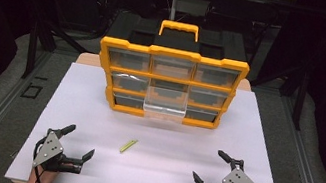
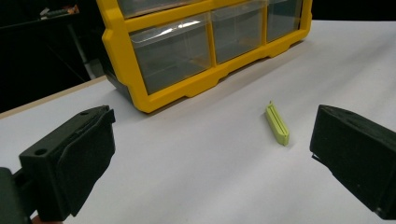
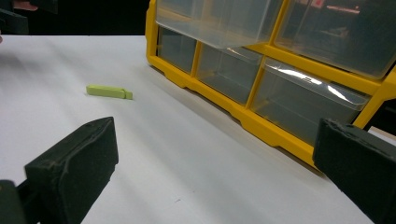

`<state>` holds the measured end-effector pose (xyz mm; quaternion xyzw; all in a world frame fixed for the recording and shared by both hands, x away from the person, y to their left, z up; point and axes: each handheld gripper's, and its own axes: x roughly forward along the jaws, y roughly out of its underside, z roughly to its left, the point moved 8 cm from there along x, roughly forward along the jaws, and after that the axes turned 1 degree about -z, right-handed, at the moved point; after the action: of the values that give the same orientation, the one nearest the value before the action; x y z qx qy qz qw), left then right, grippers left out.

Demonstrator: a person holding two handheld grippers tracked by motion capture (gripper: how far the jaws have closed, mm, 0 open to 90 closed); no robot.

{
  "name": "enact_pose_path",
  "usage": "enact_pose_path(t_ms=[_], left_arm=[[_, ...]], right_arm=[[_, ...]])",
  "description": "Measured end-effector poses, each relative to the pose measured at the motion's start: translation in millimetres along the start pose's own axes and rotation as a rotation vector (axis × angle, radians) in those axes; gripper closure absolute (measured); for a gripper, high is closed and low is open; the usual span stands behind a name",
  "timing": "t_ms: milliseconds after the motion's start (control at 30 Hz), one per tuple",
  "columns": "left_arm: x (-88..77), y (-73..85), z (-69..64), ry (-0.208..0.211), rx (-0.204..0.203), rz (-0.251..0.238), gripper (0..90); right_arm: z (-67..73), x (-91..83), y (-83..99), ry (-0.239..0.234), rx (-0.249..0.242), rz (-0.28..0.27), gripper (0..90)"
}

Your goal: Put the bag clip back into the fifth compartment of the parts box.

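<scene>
Yellow organiser (image 1: 175, 53) stood upright on white board (image 1: 99, 95), well ahead of left gripper (image 1: 81, 139) and right gripper (image 1: 207, 164), roughly midway between the two. Front had three rows of three clear drawers. One middle-column drawer (image 1: 164, 109) was pulled out toward grippers. Yellow carry handle (image 1: 180, 25) on top, far side. Wooden table edge (image 1: 86, 58) showed beyond board. Dark frame post (image 1: 32, 43) stood far off, out past left gripper's side.

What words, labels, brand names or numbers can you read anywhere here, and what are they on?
None can be read.
The yellow organiser, its clear drawers and the green clip show no print.
The white table is blank.
Both gripper plates are unmarked.
</scene>
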<state>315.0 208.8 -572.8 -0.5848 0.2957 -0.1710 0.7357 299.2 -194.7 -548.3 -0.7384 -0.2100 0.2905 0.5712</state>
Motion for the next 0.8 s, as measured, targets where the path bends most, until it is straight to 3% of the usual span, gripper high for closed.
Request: enact_pose_path(t_ms=[133, 500, 800], left_arm=[[1.3, 1.1, -1.7, -0.006, 0.001, 0.027, 0.3], [4.4, 0.5, -4.9, -0.002, -0.060, 0.149, 0.1], [12.9, -4.6, -9.0, -0.023, -0.054, 0.220, 0.1]], right_arm=[[0.3, 1.3, 0.3, -0.006, 0.004, 0.002, 0.0], [3.4, 4.4, 0.0, -0.006, -0.008, 0.019, 0.0], [2.4, 5.3, 1.1, -0.003, -0.005, 0.024, 0.0]])
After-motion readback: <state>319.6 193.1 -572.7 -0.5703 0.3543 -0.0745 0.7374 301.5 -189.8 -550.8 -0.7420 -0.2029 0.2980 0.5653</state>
